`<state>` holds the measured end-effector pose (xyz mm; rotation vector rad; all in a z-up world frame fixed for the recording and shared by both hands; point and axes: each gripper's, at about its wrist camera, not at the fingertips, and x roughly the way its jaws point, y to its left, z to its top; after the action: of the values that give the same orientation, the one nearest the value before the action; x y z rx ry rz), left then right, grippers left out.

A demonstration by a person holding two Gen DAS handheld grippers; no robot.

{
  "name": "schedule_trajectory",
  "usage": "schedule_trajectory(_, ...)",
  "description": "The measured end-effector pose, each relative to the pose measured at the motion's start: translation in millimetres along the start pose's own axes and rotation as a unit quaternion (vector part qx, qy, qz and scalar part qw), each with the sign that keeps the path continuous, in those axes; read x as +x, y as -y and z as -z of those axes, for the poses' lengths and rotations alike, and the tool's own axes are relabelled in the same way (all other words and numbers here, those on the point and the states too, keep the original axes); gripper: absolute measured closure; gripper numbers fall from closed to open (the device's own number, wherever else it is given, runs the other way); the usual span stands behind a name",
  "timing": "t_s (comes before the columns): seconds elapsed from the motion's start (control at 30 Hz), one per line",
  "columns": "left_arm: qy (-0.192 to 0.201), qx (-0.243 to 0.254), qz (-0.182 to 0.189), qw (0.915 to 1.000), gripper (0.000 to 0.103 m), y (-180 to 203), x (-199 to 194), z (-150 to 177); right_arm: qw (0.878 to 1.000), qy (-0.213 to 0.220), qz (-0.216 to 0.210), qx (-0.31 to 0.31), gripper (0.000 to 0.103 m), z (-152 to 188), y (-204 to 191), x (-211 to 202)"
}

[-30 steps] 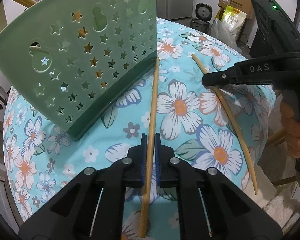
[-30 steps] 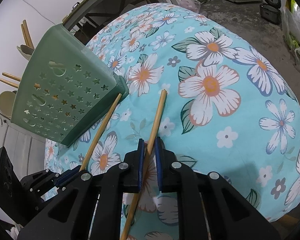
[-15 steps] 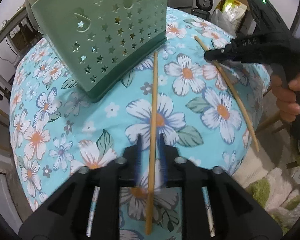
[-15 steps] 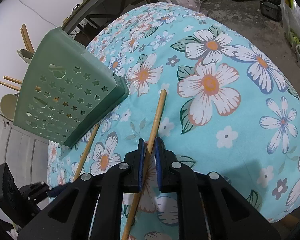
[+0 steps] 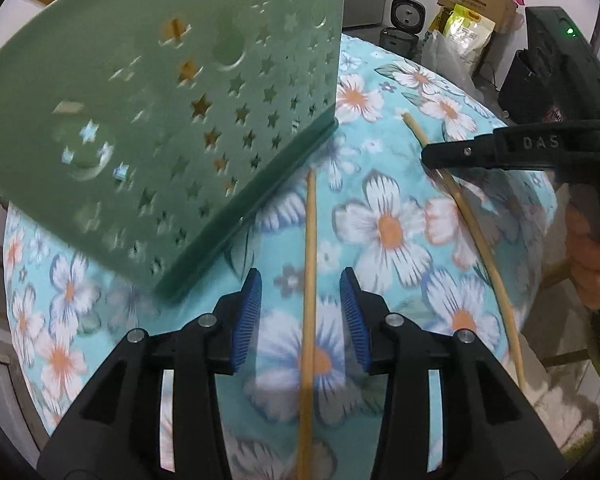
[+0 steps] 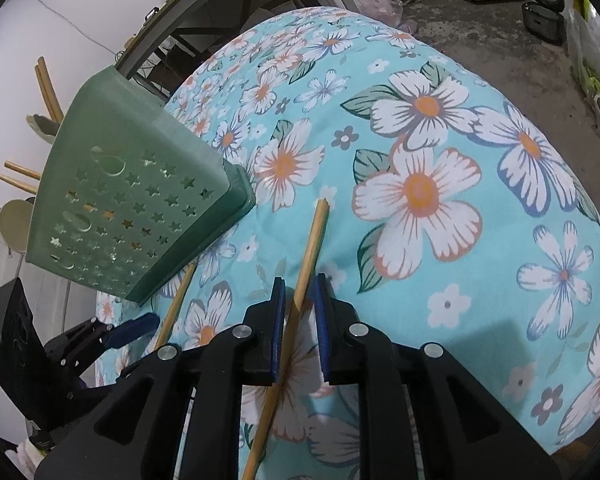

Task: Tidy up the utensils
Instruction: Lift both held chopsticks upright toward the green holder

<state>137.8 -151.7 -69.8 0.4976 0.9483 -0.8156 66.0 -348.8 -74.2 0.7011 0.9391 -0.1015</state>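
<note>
Left gripper, seen in its own wrist view at the bottom centre of the frame, has its black arms and blue ribbed pads spread wide, gripping nothing. One thin wooden chopstick lies on the turquoise flowered tablecloth and runs up through the gap between the pads without touching either. Its far tip ends just beside the lower edge of the green plastic utensil basket with star-shaped holes, which fills the upper left. At the right of the frame the right gripper reaches in sideways over a second wooden chopstick, which slants from the upper centre down to the lower right. A bare hand holds its handle at the right edge.

Right wrist view: the right gripper at the bottom centre is nearly closed around the second chopstick, though contact cannot be confirmed. The basket stands at the left, with wooden utensil handles sticking out of its top. The first chopstick lies below the basket, and the left gripper shows at the lower left.
</note>
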Motion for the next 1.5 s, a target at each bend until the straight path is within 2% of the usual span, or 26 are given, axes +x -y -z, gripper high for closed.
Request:
schedule_trajectory(0.43,0.01,0.014,-0.012,0.9998,0.082,11.6,23.7,-34.1,1.0,0.004,0.022,-0.02,0.088,-18.1,-5.1,13.2)
schedule_trajectory(0.63,0.019,0.009,-0.018,0.9996,0.087,16.8,27.5,-36.7,0.998,0.005,0.047,-0.033,0.091,-21.4,-10.7,17.9)
schedule_trajectory(0.67,0.022,0.008,-0.018,0.9996,0.092,17.6,26.7,-36.1,0.998,0.007,0.047,-0.032,0.092,-21.7,-10.7,17.9)
schedule_trajectory(0.7,0.026,0.006,-0.02,0.9995,0.098,18.6,26.2,-36.4,0.999,0.009,0.045,-0.03,0.092,-21.1,-10.3,17.2)
schedule_trajectory(0.83,0.046,-0.006,-0.023,0.9986,0.098,17.8,19.1,-41.6,1.0,0.019,0.006,-0.004,0.096,-21.1,-4.9,10.4)
schedule_trajectory(1.03,0.113,-0.014,-0.024,0.9932,0.098,13.9,-38.1,-46.5,0.998,0.054,-0.034,-0.003,0.097,-24.4,-11.9,-23.2)
schedule_trajectory(1.13,0.152,-0.029,-0.017,0.9878,0.098,5.9,-77.4,-48.3,0.996,0.078,-0.045,-0.012,0.097,-27.1,-19.3,-45.1)
schedule_trajectory(1.27,0.209,-0.058,-0.003,0.9762,0.098,-17.4,-139.5,-45.0,0.992,0.108,-0.055,-0.027,0.097,-25.6,-29.1,-72.8)
schedule_trajectory(1.33,0.242,-0.071,0.002,0.9677,0.098,-27.8,-169.7,-46.6,0.991,0.118,-0.056,-0.031,0.097,-25.2,-32.3,-82.9)
schedule_trajectory(1.5,0.34,-0.097,0.001,0.9354,0.098,-48.9,-241.3,-49.8,0.99,0.125,-0.063,-0.034,0.097,-20.0,-37.0,-93.1)
